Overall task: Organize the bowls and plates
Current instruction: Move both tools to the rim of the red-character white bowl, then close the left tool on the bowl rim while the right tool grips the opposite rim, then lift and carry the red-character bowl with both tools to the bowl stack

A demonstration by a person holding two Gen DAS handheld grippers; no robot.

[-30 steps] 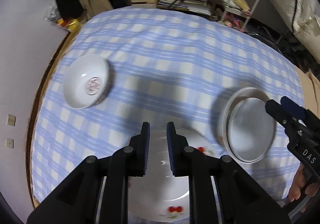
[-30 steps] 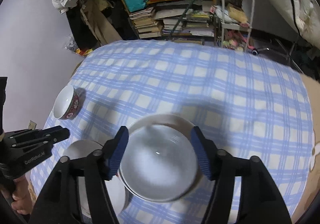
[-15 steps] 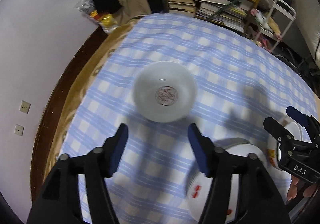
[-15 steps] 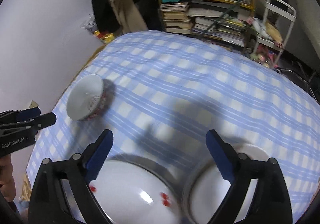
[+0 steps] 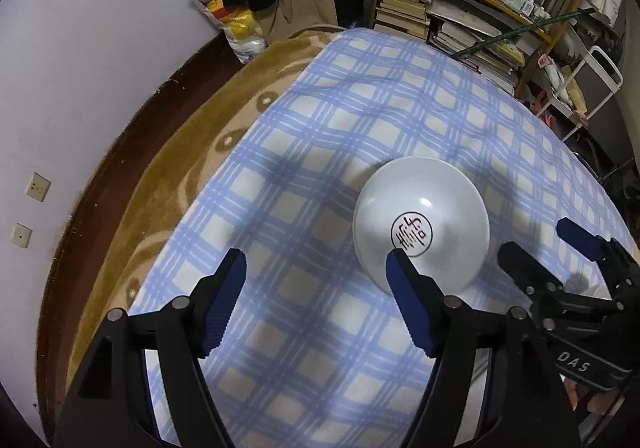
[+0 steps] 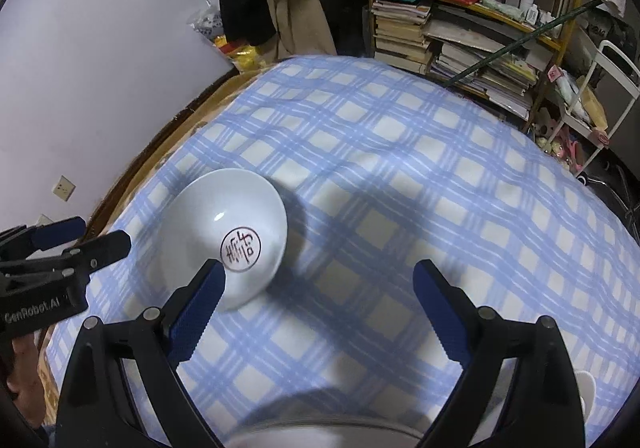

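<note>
A white bowl [image 5: 420,220] with a red round mark inside sits on the blue checked tablecloth [image 5: 360,120]. My left gripper [image 5: 316,268] is open and empty, with its right finger just in front of the bowl's near rim. In the right wrist view the same bowl [image 6: 224,224] lies ahead and left. My right gripper [image 6: 316,276] is open and empty, its left finger near the bowl's near rim. A white plate rim [image 6: 320,436] shows at the bottom edge, and another white dish [image 6: 586,392] at the lower right.
The table's left edge shows a brown blanket [image 5: 192,152] and a dark wooden rim. A shelf with stacked books [image 6: 404,28] and bags stands beyond the far edge. A white cart [image 6: 592,88] stands at the far right. The wall is close on the left.
Both grippers have swung left, away from the plates and toward the bowl. The left gripper has opened from nearly shut to wide. The bowl now lies close in front of both.
</note>
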